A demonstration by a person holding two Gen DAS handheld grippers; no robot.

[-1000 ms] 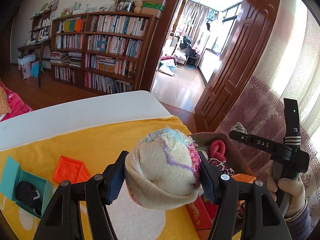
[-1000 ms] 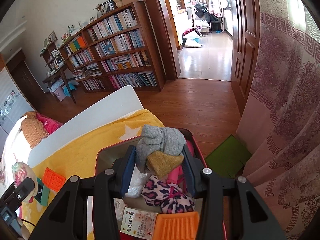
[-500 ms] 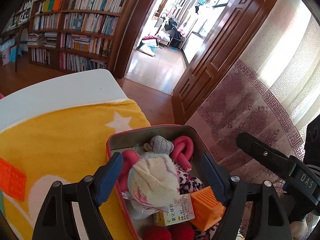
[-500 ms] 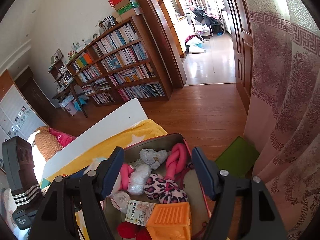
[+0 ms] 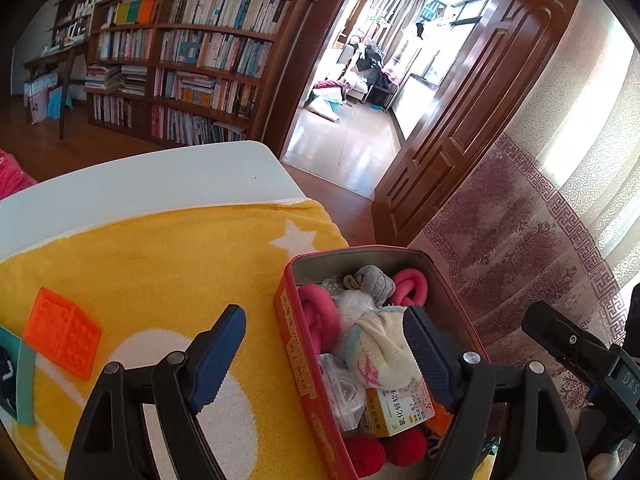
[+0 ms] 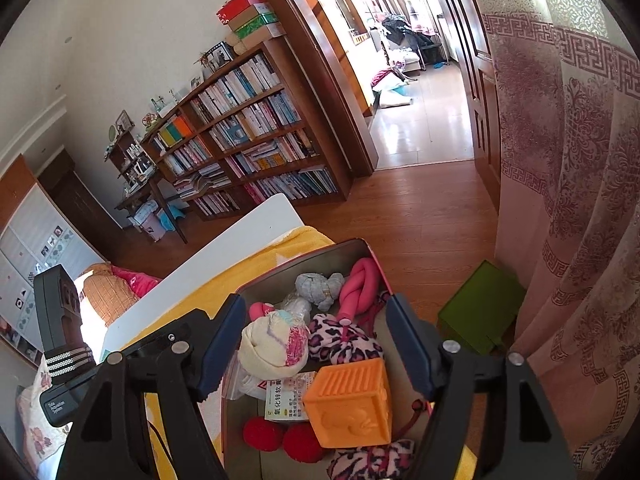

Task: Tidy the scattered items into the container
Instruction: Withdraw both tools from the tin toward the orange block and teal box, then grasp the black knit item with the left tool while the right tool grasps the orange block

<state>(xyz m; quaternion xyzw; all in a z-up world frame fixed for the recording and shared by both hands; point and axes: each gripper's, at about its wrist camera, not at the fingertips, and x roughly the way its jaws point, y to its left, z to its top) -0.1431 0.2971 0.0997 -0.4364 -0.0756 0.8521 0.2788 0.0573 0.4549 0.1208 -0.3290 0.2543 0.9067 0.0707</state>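
Red tin box [image 5: 294, 344] sits at lower right of the left wrist view, on a yellow star-print towel [image 5: 160, 264] over a white table [image 5: 140, 176]. Tin is packed: cream sock ball [image 6: 274, 346] with pink and blue trim, grey sock bundle [image 6: 320, 286], pink twisted roll [image 6: 358, 286], leopard-print sock [image 6: 344, 340], orange embossed cube [image 6: 350, 402], small medicine carton [image 6: 286, 398], two red pom balls [image 6: 280, 436], a clear plastic bag [image 5: 344, 388].

Left gripper [image 5: 324, 360] – jaws apart, just been opening, nothing clamped; one finger over the towel, the other over the tin, sock ball lying loose in the tin below.

Right gripper [image 6: 316, 344] – jaws apart, just been opening, hanging over the tin contents, gripping nothing.

Still out on the towel at lower left of the left wrist view: another orange cube [image 5: 62, 332] beside a teal box [image 5: 18, 380] with something dark inside.
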